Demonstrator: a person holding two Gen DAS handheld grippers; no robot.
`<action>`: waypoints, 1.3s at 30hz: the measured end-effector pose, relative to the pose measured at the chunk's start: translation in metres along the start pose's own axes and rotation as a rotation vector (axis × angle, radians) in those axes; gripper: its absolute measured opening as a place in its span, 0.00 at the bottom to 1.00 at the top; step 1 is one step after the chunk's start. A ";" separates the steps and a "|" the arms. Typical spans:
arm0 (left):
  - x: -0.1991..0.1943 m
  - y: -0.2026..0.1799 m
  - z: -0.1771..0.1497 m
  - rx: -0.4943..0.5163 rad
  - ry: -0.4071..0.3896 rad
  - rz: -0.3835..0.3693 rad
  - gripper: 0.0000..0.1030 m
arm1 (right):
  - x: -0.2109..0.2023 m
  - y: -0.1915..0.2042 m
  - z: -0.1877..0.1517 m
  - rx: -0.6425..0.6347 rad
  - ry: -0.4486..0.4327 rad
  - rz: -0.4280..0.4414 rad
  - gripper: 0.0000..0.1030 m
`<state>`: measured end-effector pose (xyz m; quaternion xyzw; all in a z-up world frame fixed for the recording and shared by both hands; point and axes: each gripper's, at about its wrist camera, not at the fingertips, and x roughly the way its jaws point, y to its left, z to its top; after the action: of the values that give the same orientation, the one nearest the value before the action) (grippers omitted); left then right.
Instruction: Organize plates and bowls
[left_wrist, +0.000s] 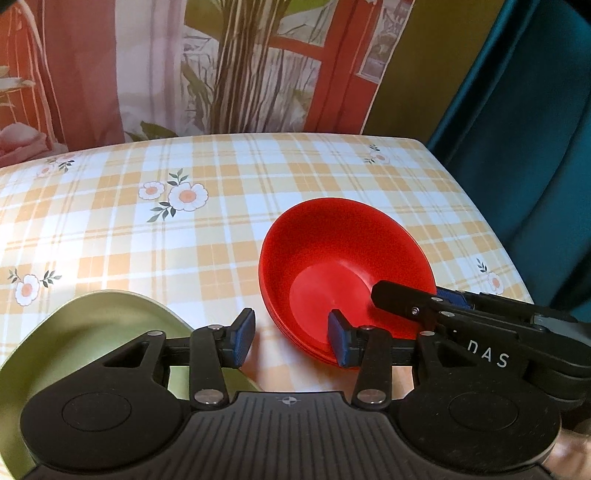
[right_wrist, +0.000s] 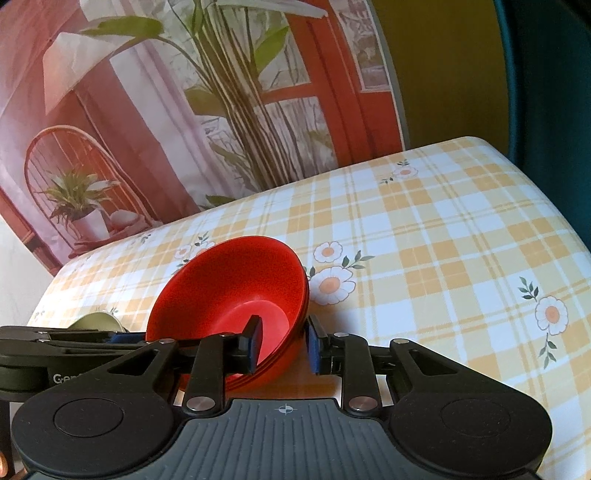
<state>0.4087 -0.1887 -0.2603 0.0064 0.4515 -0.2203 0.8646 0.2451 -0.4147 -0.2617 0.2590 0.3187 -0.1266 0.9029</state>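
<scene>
A stack of red bowls (left_wrist: 343, 254) sits tilted on the checked tablecloth, its opening turned toward my left gripper. My right gripper (right_wrist: 284, 345) is shut on the stack's wall, one blue pad (right_wrist: 255, 343) inside and the other outside. In the left wrist view my right gripper (left_wrist: 402, 301) reaches in from the right over the rim. My left gripper (left_wrist: 291, 339) is open across the stack's near rim, its right pad (left_wrist: 341, 341) inside the top bowl and its left pad clear of it. A green plate (left_wrist: 92, 332) lies under my left gripper's left side.
The table (left_wrist: 184, 251) carries a yellow and white checked cloth with flower prints. A printed backdrop (left_wrist: 240, 66) of a window and plants hangs behind its far edge. A teal curtain (left_wrist: 517, 147) hangs past the right edge.
</scene>
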 end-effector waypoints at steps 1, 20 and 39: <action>0.000 0.000 0.000 0.003 -0.001 -0.005 0.36 | 0.000 0.000 0.000 0.001 0.000 0.001 0.24; -0.048 -0.015 0.001 0.058 -0.059 -0.001 0.32 | -0.040 0.020 0.010 -0.016 -0.051 0.010 0.22; -0.154 0.030 -0.036 0.006 -0.147 0.052 0.32 | -0.070 0.119 -0.014 -0.112 -0.028 0.107 0.21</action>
<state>0.3158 -0.0961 -0.1663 0.0046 0.3857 -0.1993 0.9008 0.2315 -0.3029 -0.1801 0.2228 0.2982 -0.0635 0.9260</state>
